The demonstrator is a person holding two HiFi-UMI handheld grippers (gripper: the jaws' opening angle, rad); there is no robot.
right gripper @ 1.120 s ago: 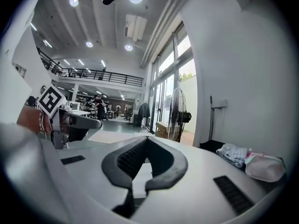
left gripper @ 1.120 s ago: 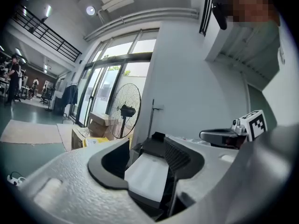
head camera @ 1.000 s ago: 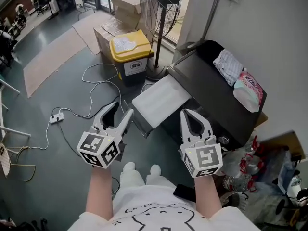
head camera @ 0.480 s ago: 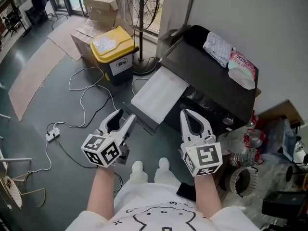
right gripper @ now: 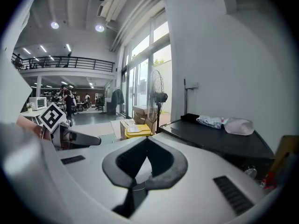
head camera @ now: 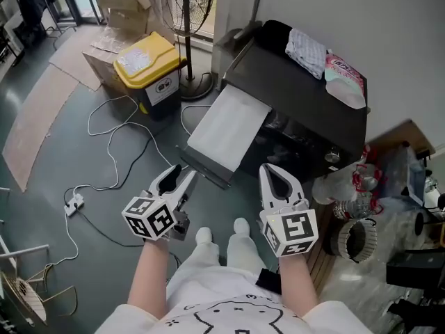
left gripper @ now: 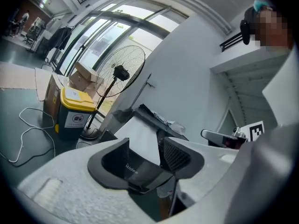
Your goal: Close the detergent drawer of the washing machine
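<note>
White plastic: detergent drawer (head camera: 226,127) open; likely light, stiff.
Contact: I'd push its front edge.
Left gripper (head camera: 183,172): wide, empty.
Right gripper (head camera: 270,168): closed, empty.

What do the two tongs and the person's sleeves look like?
Both the left tongs and the right tongs are light grey, with curved arms and dark ribbed inner pads. Each carries a white cube with black square markers. No cable shows. The person wears a white shirt with a black line drawing; its sleeves leave the forearms uncovered.
</note>
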